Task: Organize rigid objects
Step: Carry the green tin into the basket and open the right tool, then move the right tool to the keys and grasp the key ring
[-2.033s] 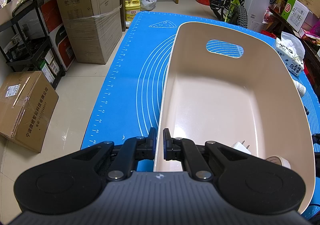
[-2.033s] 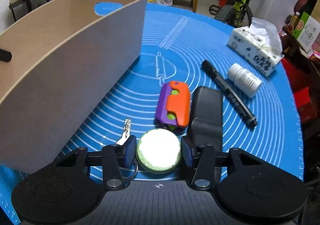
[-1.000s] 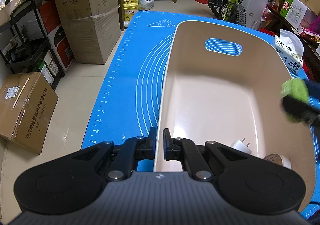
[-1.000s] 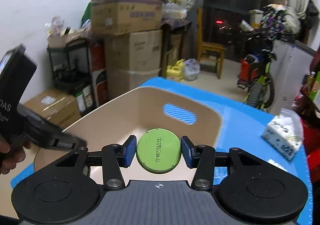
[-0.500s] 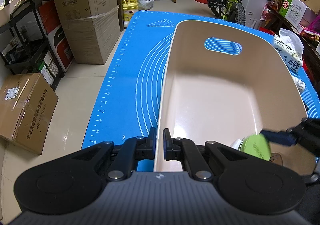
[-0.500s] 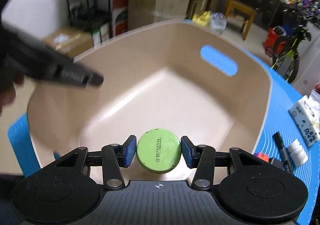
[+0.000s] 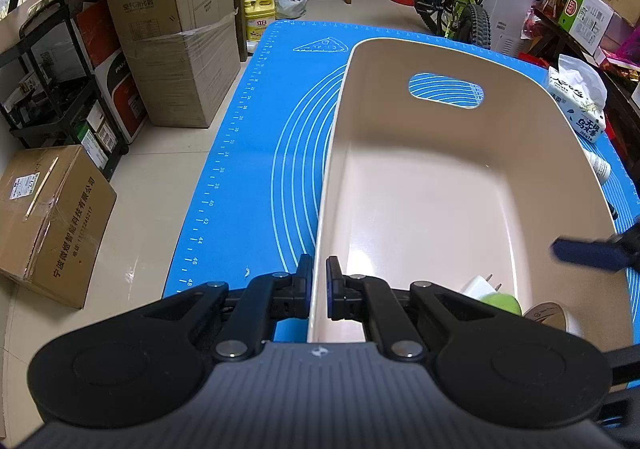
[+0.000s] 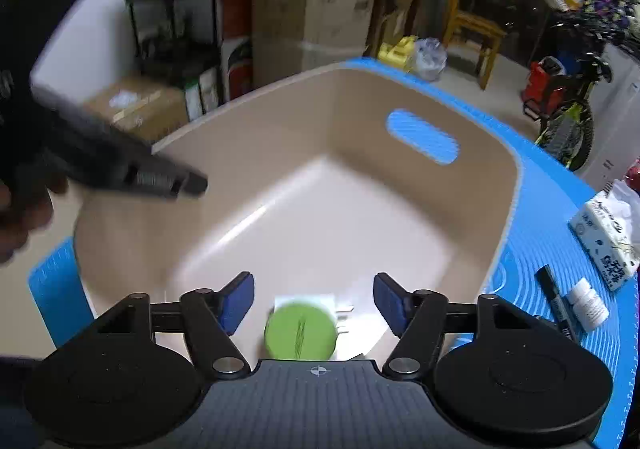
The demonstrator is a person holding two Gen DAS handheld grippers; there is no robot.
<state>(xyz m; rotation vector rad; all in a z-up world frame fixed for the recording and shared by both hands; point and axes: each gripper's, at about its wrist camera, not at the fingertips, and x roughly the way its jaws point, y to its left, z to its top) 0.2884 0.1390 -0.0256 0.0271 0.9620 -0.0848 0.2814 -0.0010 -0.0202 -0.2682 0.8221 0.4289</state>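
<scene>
The left hand-held gripper (image 7: 318,291) is clenched on the near left wall of the beige basket (image 7: 520,97), which stands on the blue mat (image 7: 248,153) covering the desk. The right hand-held gripper (image 8: 314,303) hangs over the basket's near end, its fingers spread wide and released. Beneath them the green round tin (image 8: 300,331) lies blurred inside the basket, over a white plug (image 8: 316,299), with a tape roll (image 7: 550,315) just beside it. To the right on the mat lie a marker (image 8: 554,299), a white bottle (image 8: 588,303) and a tissue pack (image 8: 608,239).
</scene>
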